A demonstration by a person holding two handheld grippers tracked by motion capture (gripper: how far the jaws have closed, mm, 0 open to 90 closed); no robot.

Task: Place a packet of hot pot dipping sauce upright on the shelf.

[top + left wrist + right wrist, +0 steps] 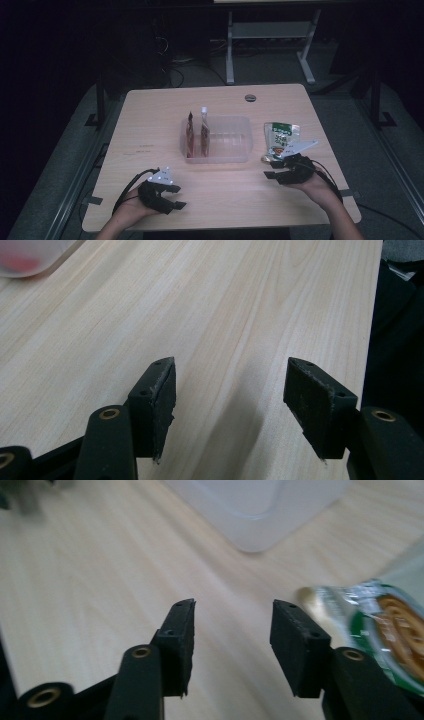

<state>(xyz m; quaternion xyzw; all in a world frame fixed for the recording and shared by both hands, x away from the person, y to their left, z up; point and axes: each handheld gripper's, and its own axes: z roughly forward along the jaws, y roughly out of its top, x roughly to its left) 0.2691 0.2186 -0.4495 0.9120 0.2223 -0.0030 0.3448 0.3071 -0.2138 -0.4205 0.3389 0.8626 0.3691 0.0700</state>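
The right hand-held gripper (274,169) is hovering at the near corner of a green snack pouch (280,140) that is lying flat on the counter (150,145), just right of a clear plastic bin (240,150). In the right gripper view its jaws are standing apart with nothing between them; the pouch (395,630) is sitting just off the right jaw, apparently not yet touched, though the blur is making that hard to judge. Two red sachets (197,132) are standing upright in the bin's left end.

The step in hand is likely picking up the pouch. To do it well, the gripper should be shifting sideways so the pouch's edge is lying between the pads, then closing on the sealed rim rather than the puffed middle.

The left hand-held gripper (169,196) is resting open over bare counter, holding nothing.
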